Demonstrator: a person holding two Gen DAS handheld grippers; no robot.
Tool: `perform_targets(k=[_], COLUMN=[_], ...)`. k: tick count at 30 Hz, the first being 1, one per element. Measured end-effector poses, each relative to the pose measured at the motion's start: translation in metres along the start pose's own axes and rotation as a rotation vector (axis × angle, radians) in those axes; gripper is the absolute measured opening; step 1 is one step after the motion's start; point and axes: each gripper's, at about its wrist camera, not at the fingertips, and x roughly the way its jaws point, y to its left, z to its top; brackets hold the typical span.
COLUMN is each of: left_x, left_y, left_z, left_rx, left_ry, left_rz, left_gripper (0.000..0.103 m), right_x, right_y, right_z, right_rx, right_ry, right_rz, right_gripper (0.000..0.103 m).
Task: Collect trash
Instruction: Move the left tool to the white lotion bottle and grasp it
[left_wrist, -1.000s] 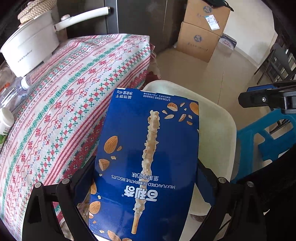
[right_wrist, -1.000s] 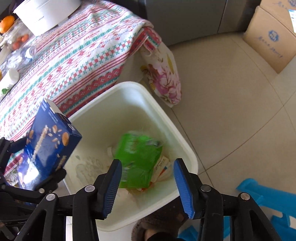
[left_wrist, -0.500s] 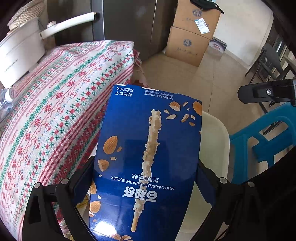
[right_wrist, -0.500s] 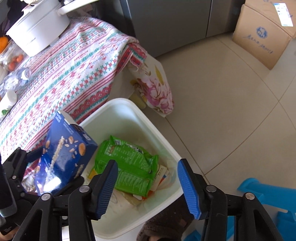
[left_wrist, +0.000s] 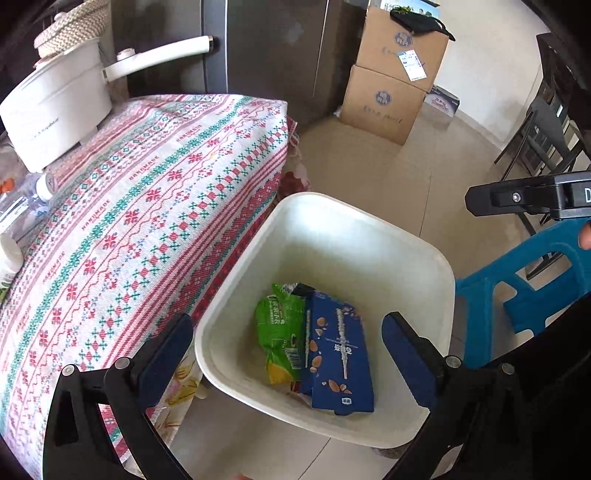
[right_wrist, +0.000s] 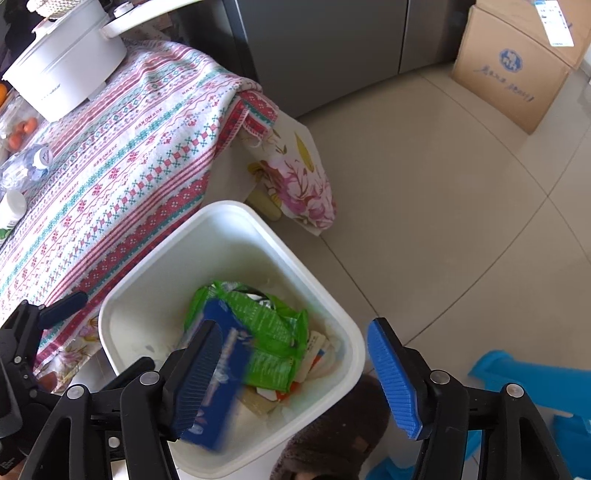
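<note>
- Hovering over the white bin (left_wrist: 439, 266), left tongs (left_wrist: 288, 343) with jaws opening, spread wide, nothing between them.
- Blue biscuit box (left_wrist: 338, 363) lies in the bin, against a green snack bag (left_wrist: 280, 332) on its left.
- Right tongs (right_wrist: 295, 373) also opening, empty, above the bin's near side.
- Bin stands on the floor, just right of the patterned tabletop (left_wrist: 129, 206).
- White pot (left_wrist: 55, 107) sits at the tabletop's far left.
</note>
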Motion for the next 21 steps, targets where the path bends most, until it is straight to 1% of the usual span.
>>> perform_targets(k=[4,9,16,19,21], left_x=[-0.02,-0.055,-0.1,-0.113,-0.118], left_y=[0.014,0.04,0.093,0.115,0.13], left_z=[-0.005,-0.021,-0.042,-0.051,-0.056], left_rx=[-0.028,-0.084,-0.206,-0.242,-0.254], left_ry=[-0.012,-0.035,-0.073,-0.072,-0.056], left_rz=[0.025,0.077,0.162,0.202,0.225], left_gripper=[0.103,0.103,0.103,0.103,0.103], right_x=[-0.002,-0.008,-0.016,-0.016,-0.015], right_y=[0.006,0.029,0.075,0.099,0.115], right_z=[0.001,0.004,0.011,0.013,0.013], right_rx=[-0.006,-0.044,-0.12,-0.157,-0.18], right_ry=[-0.008,-0.025,-0.055,-0.057,-0.054], right_rz=[0.005,0.022,0.07,0.089,0.102], right_gripper=[0.07,0.071,0.075,0.076,0.078])
